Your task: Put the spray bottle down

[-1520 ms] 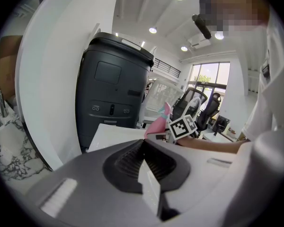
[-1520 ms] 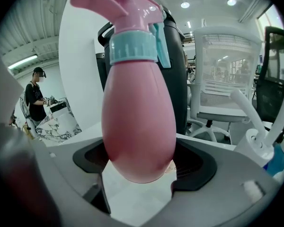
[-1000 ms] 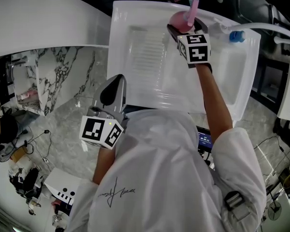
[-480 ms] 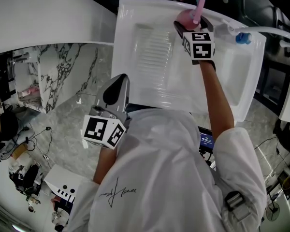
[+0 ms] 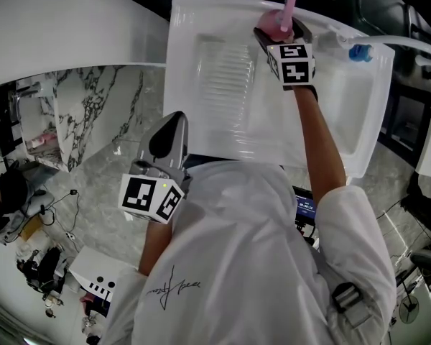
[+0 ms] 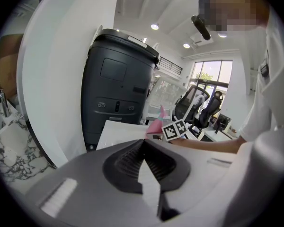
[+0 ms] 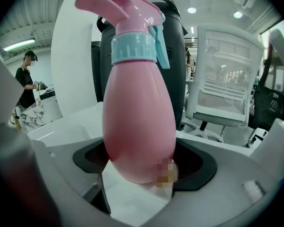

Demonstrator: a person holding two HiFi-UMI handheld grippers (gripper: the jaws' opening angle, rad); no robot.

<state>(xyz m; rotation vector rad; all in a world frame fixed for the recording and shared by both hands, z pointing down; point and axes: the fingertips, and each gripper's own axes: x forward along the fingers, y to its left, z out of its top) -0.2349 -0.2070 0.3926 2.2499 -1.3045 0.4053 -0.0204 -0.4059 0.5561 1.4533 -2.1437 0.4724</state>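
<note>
Pink spray bottle point(image 7: 137, 108) upright, long axis vertical, nozzle pointing left in the right gripper view, right gripper point(image 7: 138, 176) pinching its belly at the white basin's point(image 5: 201, 85) far edge, left gripper point(image 6: 144, 167) jaws pressed together, empty.

Pink spray bottle point(image 7: 137, 103) with teal collar stands upright, gripped between jaws.
</note>
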